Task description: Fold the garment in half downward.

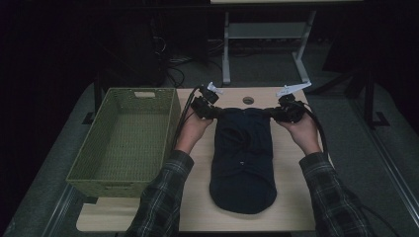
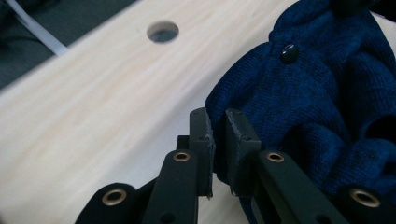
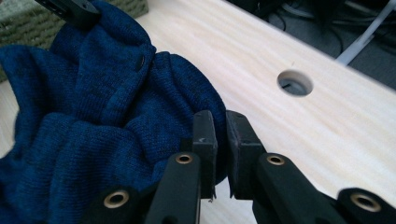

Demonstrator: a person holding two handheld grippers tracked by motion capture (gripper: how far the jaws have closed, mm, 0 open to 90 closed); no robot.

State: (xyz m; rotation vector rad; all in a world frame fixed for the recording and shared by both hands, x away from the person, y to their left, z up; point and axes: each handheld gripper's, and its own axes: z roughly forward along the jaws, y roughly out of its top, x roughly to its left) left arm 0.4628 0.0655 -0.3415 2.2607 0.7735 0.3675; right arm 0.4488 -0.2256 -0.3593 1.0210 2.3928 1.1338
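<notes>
Navy knit sweater (image 1: 242,158), bunched top edge pinched by left hand-held gripper (image 2: 218,135) and right hand-held gripper (image 3: 222,135).

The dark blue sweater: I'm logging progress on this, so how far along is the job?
Done: each gripper has a far corner of the dark blue sweater pinched, left gripper, right gripper, jaws closed on the knit. In hand: that far edge is held up off the table, while the near part lies flat. Left: probably folding it, then perhaps moving it to the green basket, which holds nothing yet.
</notes>
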